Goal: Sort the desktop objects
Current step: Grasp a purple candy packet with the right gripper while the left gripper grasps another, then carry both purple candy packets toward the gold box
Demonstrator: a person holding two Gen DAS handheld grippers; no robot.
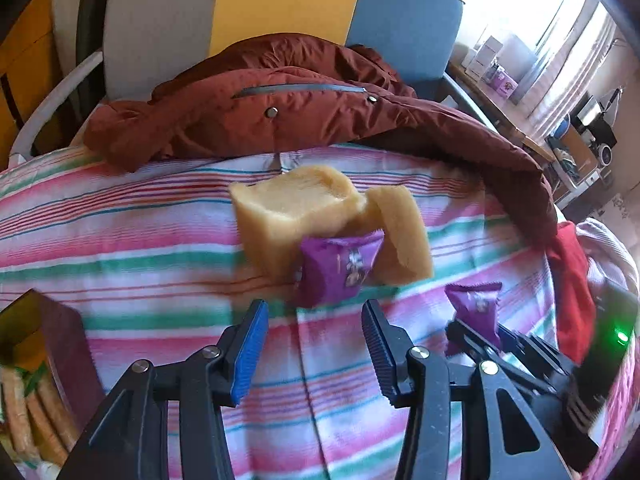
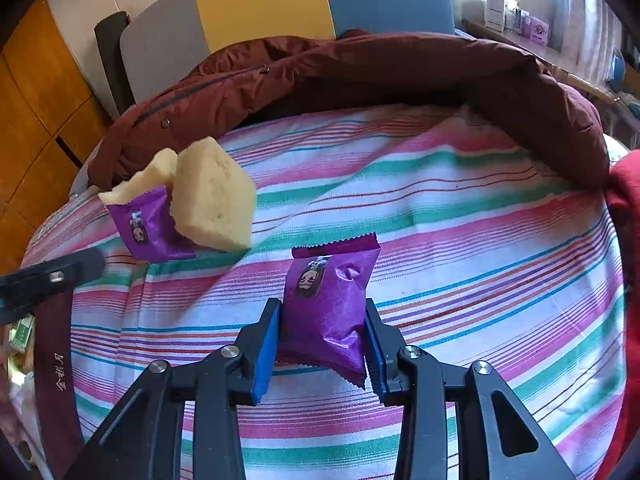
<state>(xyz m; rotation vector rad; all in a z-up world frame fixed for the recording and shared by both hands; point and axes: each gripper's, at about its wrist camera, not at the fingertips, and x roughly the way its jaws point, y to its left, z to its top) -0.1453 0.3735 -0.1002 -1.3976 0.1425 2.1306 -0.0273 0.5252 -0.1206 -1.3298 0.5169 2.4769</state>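
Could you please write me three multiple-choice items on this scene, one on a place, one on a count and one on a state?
1. Where does the free purple packet lie?
A. against the yellow sponge blocks
B. on the brown jacket
C. inside the box

2. How many purple packets are visible?
A. one
B. two
C. four

3. What are the right tongs doing?
A. standing open over bare cloth
B. gripping a sponge block
C. closed on a purple packet

Answers: 1 A, it leans on the blocks, on the striped cloth; 2 B, one free, one gripped; 3 C, both pads press its sides.
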